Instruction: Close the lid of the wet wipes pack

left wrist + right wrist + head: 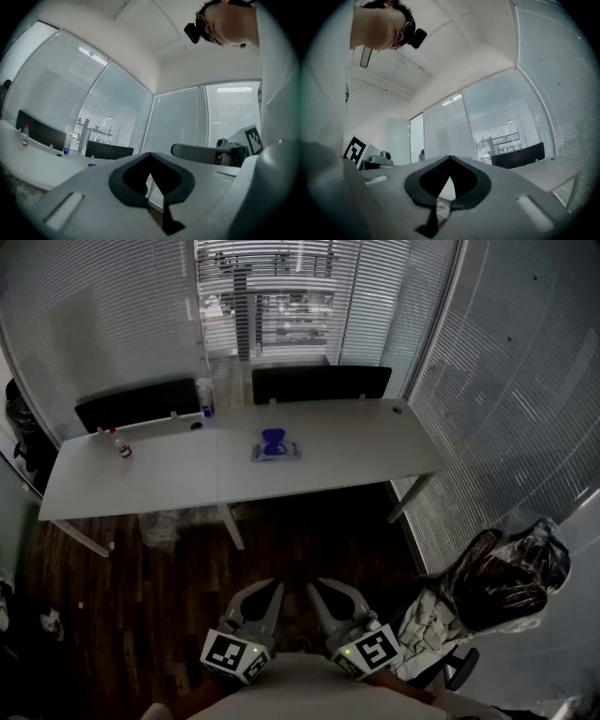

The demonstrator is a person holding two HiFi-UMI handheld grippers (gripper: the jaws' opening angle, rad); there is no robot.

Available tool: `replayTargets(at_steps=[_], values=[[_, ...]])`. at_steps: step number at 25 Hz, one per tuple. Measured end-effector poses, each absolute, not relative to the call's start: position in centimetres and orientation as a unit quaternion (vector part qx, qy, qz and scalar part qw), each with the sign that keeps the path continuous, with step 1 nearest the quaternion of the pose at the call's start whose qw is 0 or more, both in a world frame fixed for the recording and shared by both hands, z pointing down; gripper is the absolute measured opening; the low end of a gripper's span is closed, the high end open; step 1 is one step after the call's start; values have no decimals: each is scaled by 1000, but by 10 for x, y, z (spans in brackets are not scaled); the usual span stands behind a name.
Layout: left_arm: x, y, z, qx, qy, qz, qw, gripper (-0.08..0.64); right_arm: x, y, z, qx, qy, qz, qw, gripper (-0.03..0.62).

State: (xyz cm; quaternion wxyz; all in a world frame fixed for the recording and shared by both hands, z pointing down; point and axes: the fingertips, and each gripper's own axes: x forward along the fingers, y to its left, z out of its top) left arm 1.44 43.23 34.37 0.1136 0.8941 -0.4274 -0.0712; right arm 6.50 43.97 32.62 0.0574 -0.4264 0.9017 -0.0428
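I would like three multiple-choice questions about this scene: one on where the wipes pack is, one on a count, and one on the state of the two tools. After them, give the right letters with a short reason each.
1. Where is the pack?
A. near the middle of the table
B. on the floor
C. on a window sill

2. How many dark screens stand along the table's far edge?
A. one
B. two
C. four

3. How do the left tool and the right tool stand?
A. both shut and empty
B. both wide open
C. one shut on the pack

Answers:
1 A: the blue pack lies on the white table, far from both tools.
2 B: one screen is at the left and another at the right.
3 A: in each tool's own view the jaws meet at the tips with nothing between them.
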Motion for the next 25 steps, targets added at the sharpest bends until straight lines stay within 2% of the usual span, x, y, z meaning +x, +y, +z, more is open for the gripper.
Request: replayTargets(at_steps=[25], values=[[35, 431, 356, 893, -428, -56, 129, 3, 92, 435, 342, -423, 898, -86, 84, 0]])
